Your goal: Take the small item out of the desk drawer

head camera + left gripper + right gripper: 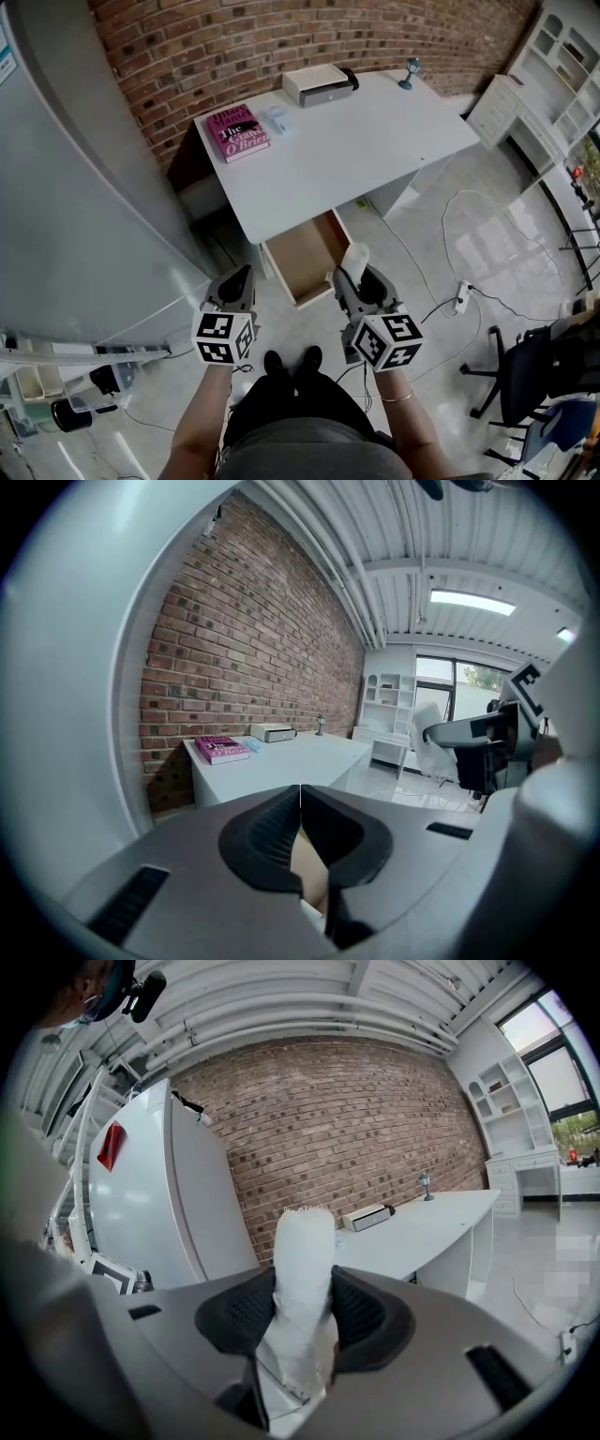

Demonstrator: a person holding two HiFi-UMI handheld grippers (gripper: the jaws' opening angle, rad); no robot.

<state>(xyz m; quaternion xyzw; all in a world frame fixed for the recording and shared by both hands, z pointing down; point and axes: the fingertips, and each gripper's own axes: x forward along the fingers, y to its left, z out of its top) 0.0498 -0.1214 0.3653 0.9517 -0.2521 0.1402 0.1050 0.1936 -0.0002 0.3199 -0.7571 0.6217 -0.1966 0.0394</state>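
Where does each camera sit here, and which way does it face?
Head view: on the person's head, looking steeply down at the desk, its open drawer, the left gripper and right gripper; forearms, legs and shoes show.
Left gripper view: on the left gripper, facing over its closed jaws towards desk and brick wall.
Right gripper view: on the right gripper, facing the same desk and wall; its jaws clamp a white item.
Shared: all three show the desk; head and left gripper views share the pink book.
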